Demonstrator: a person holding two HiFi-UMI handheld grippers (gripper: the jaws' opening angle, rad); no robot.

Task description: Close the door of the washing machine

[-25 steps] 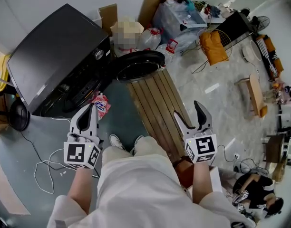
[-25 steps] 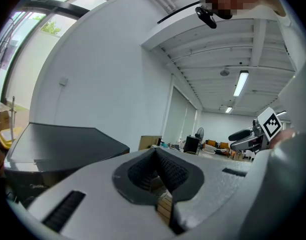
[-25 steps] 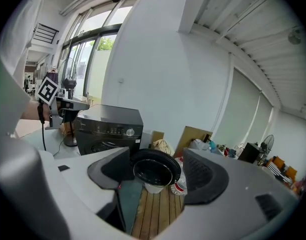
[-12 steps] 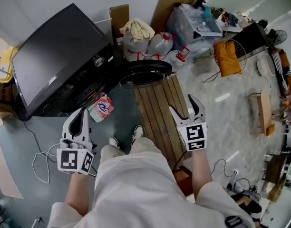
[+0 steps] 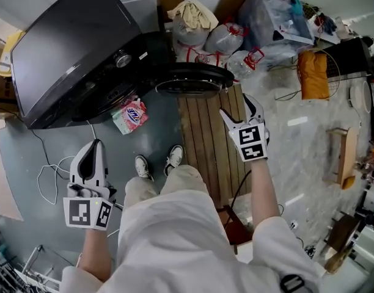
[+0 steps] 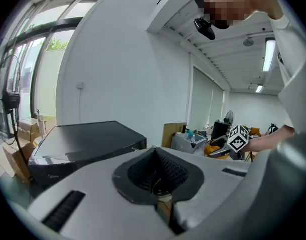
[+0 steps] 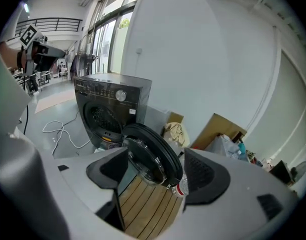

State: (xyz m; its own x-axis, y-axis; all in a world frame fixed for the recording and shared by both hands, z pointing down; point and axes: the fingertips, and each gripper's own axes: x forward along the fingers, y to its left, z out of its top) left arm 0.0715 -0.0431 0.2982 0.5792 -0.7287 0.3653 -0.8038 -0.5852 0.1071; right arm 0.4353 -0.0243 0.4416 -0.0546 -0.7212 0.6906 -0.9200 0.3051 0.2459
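The right tool [image 5: 236, 105] stands wide, its two grey plastic jaws lined with dark ribbed pads [image 7: 207, 176], and they have just been opening a little further. Nothing is pressed between them. In the right gripper view the round door [image 5: 193, 80] shows in the gap between the pads, untouched. The door has a thick black rim around a bulging clear glass bowl. It is swung open, standing out from the front of the washing machine [image 5: 71, 47], and its free edge is near the right tool's tips but apart from them. The machine is a black box with a smooth glossy top, a silver knob and a perforated metal drum [image 7: 100, 118] behind the open mouth. Under the right tool lies a slatted wooden board [image 5: 208, 139] of long brown planks. The left tool [image 5: 95, 144] has its jaws together with nothing in them. It hangs low over the grey-green floor [image 5: 28, 157], well apart from the door, beside a loose white cable [image 5: 49, 176]. A pink pouch [image 5: 129, 116] lies at the machine's foot.
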